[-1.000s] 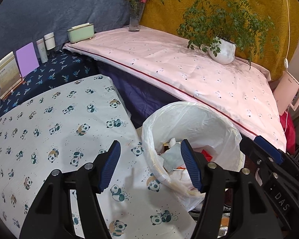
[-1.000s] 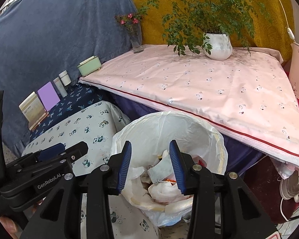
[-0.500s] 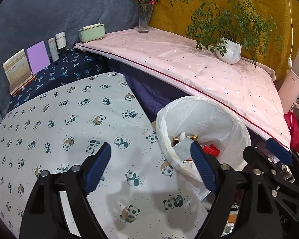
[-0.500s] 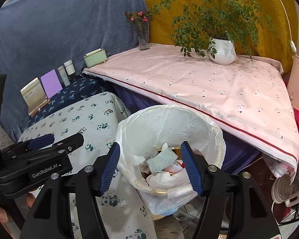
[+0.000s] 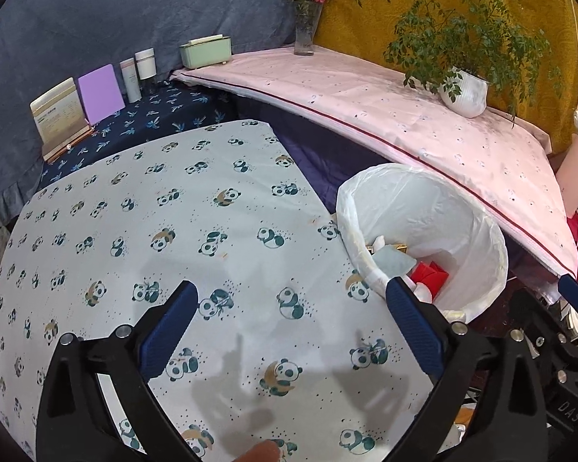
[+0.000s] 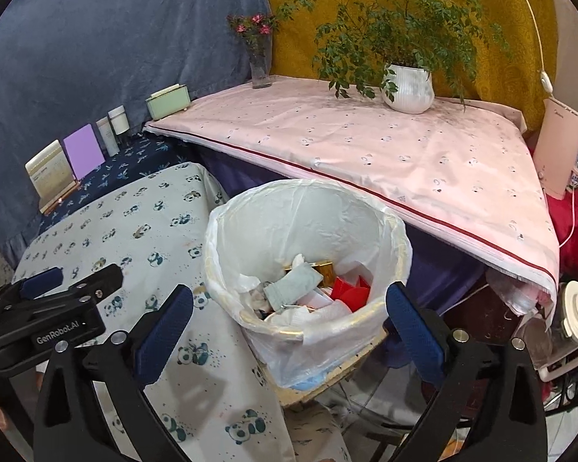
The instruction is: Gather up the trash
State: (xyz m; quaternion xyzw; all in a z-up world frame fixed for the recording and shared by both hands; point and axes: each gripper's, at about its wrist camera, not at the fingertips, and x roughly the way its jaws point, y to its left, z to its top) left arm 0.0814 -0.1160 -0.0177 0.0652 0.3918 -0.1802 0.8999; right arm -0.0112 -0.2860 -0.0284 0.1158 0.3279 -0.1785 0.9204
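Note:
A trash bin lined with a white plastic bag (image 6: pixel 308 215) stands between the panda-print table (image 5: pixel 173 231) and the pink-clothed table (image 6: pixel 366 146). It holds a pale grey-green pouch (image 6: pixel 293 287), red scraps (image 6: pixel 346 288), white paper and a gold item. The bin also shows in the left wrist view (image 5: pixel 443 211). My right gripper (image 6: pixel 289 319) is open and empty, above and in front of the bin. My left gripper (image 5: pixel 293 327) is open and empty over the panda cloth, left of the bin.
On the dark blue shelf stand a card holder (image 5: pixel 59 115), a purple card (image 5: pixel 100 94) and two white bottles (image 5: pixel 138 71). The pink table bears a green box (image 5: pixel 206 52), a flower vase (image 5: pixel 304 34) and a potted plant (image 6: pixel 408 84). A white appliance (image 6: pixel 566 154) sits at right.
Both grippers opened wider and drew back up from the bin. The left one moved left over the panda cloth. The pouch now lies in the bin.

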